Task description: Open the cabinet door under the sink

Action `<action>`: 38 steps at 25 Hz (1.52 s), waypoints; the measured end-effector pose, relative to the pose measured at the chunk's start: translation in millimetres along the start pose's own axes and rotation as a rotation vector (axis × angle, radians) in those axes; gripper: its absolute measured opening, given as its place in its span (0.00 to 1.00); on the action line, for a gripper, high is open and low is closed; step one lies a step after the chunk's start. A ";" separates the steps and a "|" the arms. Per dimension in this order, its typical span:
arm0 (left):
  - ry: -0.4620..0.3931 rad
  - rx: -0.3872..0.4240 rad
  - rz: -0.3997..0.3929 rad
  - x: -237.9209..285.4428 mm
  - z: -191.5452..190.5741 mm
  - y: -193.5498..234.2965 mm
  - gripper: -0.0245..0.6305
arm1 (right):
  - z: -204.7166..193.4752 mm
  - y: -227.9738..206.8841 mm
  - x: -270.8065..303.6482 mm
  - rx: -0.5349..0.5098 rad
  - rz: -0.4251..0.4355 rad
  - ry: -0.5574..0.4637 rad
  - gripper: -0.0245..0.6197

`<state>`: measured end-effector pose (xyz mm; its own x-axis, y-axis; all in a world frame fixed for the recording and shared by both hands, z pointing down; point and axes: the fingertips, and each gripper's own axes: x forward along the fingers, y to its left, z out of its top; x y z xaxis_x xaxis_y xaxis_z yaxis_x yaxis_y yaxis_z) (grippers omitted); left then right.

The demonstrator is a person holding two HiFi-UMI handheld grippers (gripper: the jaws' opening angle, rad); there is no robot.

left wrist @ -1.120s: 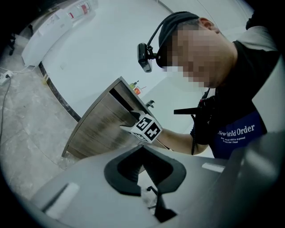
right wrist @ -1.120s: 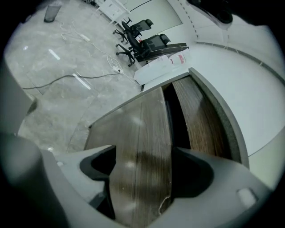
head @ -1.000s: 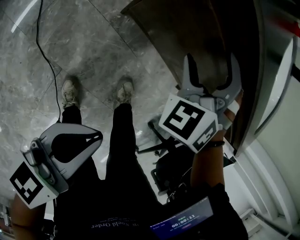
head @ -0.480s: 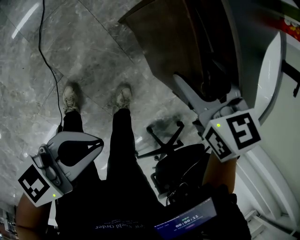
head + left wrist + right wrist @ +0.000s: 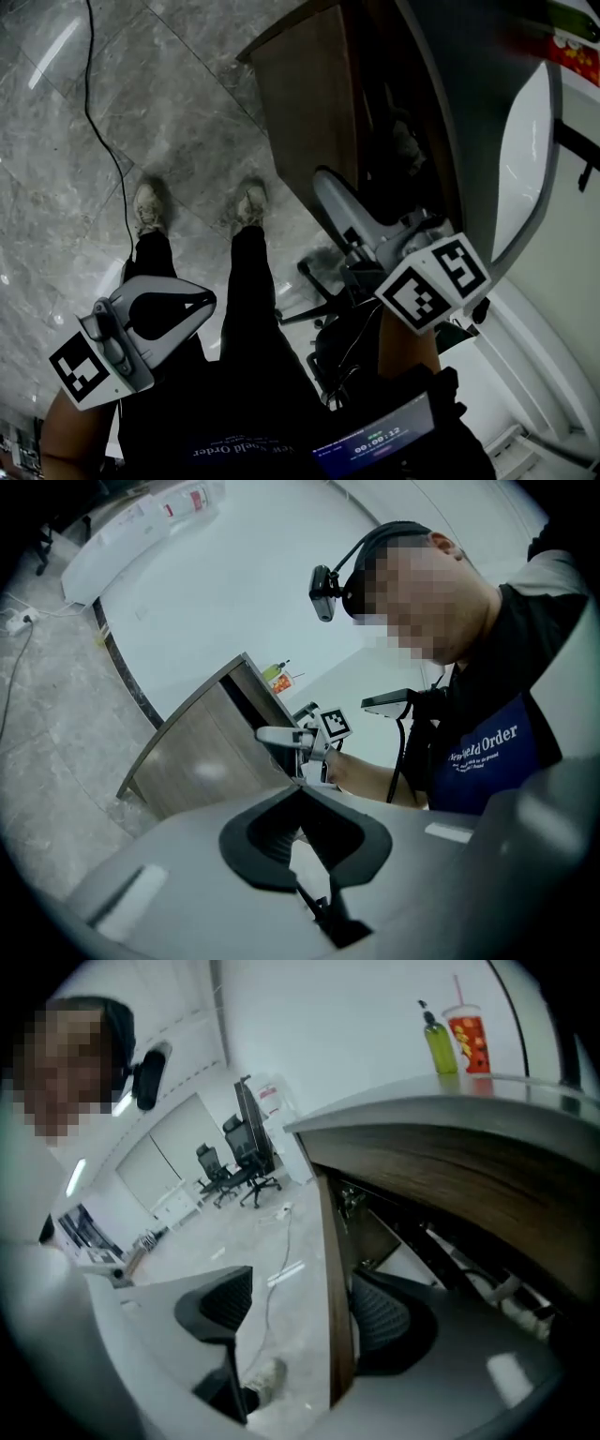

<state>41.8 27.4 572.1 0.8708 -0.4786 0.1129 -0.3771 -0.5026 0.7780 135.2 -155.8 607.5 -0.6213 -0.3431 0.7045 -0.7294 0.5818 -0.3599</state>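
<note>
The cabinet door (image 5: 309,103) swung wider.
My right tool (image 5: 305,1312), just closing a little, is spread round its edge; left tool (image 5: 300,794) pressed together. Nearly done.

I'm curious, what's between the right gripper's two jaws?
The cabinet door, edge-on, in the right gripper view. The right gripper has just been closing slightly, not clamping.

Grey floor (image 5: 56,169) bears what seems a cable (image 5: 87,75).
</note>
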 end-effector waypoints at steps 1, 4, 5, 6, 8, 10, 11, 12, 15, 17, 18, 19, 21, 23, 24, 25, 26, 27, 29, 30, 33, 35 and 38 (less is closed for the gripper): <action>-0.001 -0.002 -0.001 -0.8 1.2 -0.6 0.04 | -6.3 -1.5 3.3 -0.036 -0.046 0.032 0.56; -0.011 -0.007 0.000 -4.7 7.4 -2.0 0.04 | -20.1 -8.1 14.3 -0.090 -0.144 0.151 0.55; -0.019 -0.007 0.002 -6.1 10.5 -2.9 0.04 | -24.6 -10.8 17.5 -0.093 -0.162 0.190 0.55; -0.028 -0.008 0.005 -7.6 13.7 -4.1 0.04 | -30.0 -14.1 20.3 -0.093 -0.176 0.232 0.55; -0.047 -0.003 0.014 -11.7 20.7 -6.0 0.04 | -44.2 -22.8 26.7 -0.078 -0.192 0.335 0.55; -0.068 0.015 0.029 -19.9 30.3 -6.4 0.04 | -57.6 -30.5 32.8 -0.061 -0.210 0.437 0.53; -0.080 0.027 0.038 -26.4 36.5 -6.7 0.04 | -62.7 -33.8 34.4 -0.059 -0.228 0.472 0.52; -0.093 0.041 0.047 -34.3 43.4 -7.2 0.04 | -67.6 -37.4 35.2 -0.059 -0.253 0.502 0.49; -0.119 0.103 0.082 -62.7 65.2 -8.3 0.04 | -80.7 -52.5 36.5 -0.079 -0.358 0.596 0.37; -0.120 0.147 0.104 -82.7 79.3 -7.6 0.04 | -83.6 -61.7 37.1 -0.095 -0.426 0.632 0.28; -0.115 0.165 0.114 -92.5 85.9 -7.2 0.04 | -84.0 -65.0 37.0 -0.103 -0.452 0.638 0.23; -0.106 0.178 0.123 -101.8 92.0 -6.7 0.04 | -84.6 -66.9 36.8 -0.109 -0.469 0.642 0.19; -0.087 0.197 0.138 -118.4 105.3 -5.3 0.04 | -86.8 -66.1 37.2 -0.091 -0.479 0.648 0.18; -0.072 0.224 0.145 -132.0 120.8 -4.6 0.04 | -90.0 -61.2 37.9 -0.037 -0.480 0.643 0.18; -0.065 0.243 0.144 -137.8 128.6 -5.2 0.04 | -92.2 -58.1 38.0 -0.011 -0.484 0.640 0.18; -0.063 0.262 0.143 -142.7 136.8 -6.1 0.04 | -94.5 -55.1 37.9 0.011 -0.490 0.638 0.18; -0.067 0.273 0.143 -146.9 145.7 -6.9 0.04 | -96.2 -52.4 38.1 0.028 -0.495 0.637 0.18; -0.074 0.277 0.146 -150.1 154.9 -7.2 0.04 | -97.3 -49.8 39.0 0.044 -0.496 0.634 0.18; -0.075 0.278 0.148 -152.3 170.8 -6.0 0.04 | -98.7 -44.2 42.5 0.084 -0.484 0.624 0.18; -0.064 0.281 0.147 -150.4 176.8 -4.4 0.04 | -99.5 -41.1 44.4 0.109 -0.475 0.620 0.18; -0.001 0.290 0.147 -132.4 192.7 4.8 0.04 | -100.2 -34.4 47.6 0.170 -0.451 0.608 0.18; 0.030 0.292 0.147 -111.6 206.9 11.5 0.04 | -99.0 -33.7 47.4 0.192 -0.439 0.603 0.18; 0.040 0.298 0.137 -76.8 236.1 13.1 0.04 | -100.4 -33.4 45.3 0.210 -0.428 0.609 0.18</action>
<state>-104.6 -112.3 427.7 0.8151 -0.5303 0.2329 -0.5620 -0.6268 0.5396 160.1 -116.7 712.9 -0.0502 -0.0049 0.9987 -0.9475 0.3165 -0.0461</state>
